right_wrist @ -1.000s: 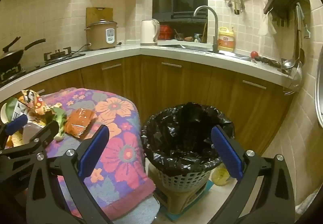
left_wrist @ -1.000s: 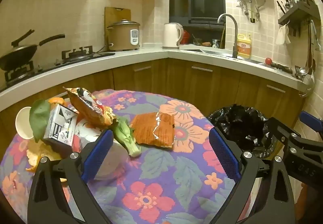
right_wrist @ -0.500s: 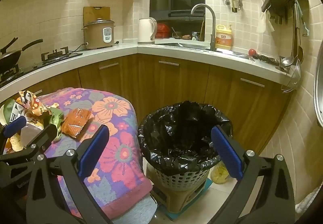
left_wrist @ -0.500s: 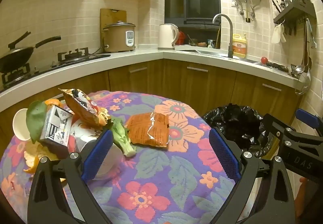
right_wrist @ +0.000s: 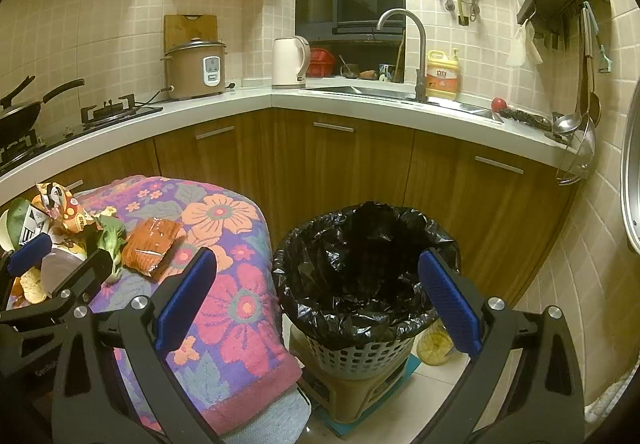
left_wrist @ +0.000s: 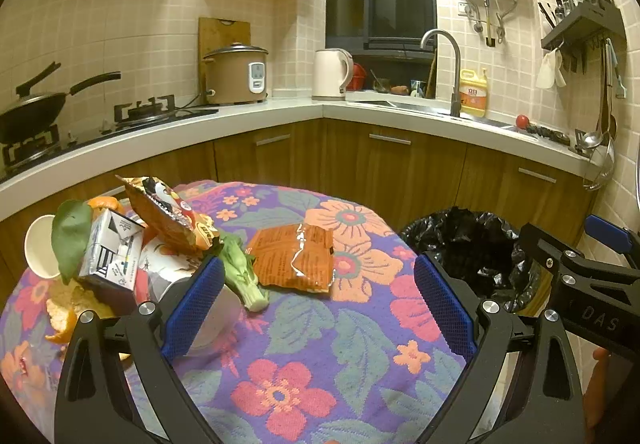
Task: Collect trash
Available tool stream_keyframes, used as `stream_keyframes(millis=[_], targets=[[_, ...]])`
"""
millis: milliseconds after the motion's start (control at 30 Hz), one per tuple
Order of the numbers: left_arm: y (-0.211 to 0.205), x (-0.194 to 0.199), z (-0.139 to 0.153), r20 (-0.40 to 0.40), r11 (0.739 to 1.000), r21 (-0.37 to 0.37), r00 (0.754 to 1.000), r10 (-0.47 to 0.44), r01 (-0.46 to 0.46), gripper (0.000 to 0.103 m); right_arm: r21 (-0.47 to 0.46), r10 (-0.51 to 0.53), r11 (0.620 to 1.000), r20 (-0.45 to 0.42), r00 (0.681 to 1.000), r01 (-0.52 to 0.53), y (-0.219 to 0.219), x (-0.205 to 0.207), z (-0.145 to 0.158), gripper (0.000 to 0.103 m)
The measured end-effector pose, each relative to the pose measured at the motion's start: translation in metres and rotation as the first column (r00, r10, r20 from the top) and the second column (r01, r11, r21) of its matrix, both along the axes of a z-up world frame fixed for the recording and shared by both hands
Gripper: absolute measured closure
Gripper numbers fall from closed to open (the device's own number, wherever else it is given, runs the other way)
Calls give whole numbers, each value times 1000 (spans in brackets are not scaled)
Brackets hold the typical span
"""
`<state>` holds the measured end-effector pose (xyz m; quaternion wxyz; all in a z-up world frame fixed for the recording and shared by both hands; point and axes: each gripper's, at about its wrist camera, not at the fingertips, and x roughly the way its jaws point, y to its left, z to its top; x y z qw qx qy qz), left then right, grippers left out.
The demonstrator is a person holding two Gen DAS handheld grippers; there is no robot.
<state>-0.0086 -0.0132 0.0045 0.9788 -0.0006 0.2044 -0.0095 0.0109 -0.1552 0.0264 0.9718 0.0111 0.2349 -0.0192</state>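
Trash lies on a flowered tablecloth [left_wrist: 304, 376]: an orange foil wrapper [left_wrist: 295, 258], a bok choy stalk [left_wrist: 242, 276], a snack bag [left_wrist: 168, 216], a small carton [left_wrist: 112, 256], orange peel [left_wrist: 60, 320] and a white cup [left_wrist: 38, 252]. My left gripper [left_wrist: 320, 308] is open and empty above the table, near the wrapper. My right gripper [right_wrist: 316, 300] is open and empty in front of a bin lined with a black bag [right_wrist: 360, 268]. The wrapper also shows in the right wrist view [right_wrist: 152, 246].
The bin [left_wrist: 468, 248] stands on the floor right of the table, on a stool [right_wrist: 352, 392]. Wooden cabinets [right_wrist: 340, 164] and a counter with a rice cooker [left_wrist: 236, 74], kettle [left_wrist: 332, 74] and sink tap [left_wrist: 448, 64] run behind. A wok [left_wrist: 36, 112] sits on the stove.
Both grippers have drawn back and risen slightly; the table and bin look a little farther and lower. Both stay open and empty. No trash has moved.
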Motion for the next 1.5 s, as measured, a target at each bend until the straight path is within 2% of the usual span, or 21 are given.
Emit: stream_keyframes(millis=[1500], targets=[[6, -2, 7, 13, 1000, -19, 1000, 0, 0, 10, 9, -5, 1000, 1, 1000, 5, -5, -1, 4, 7]])
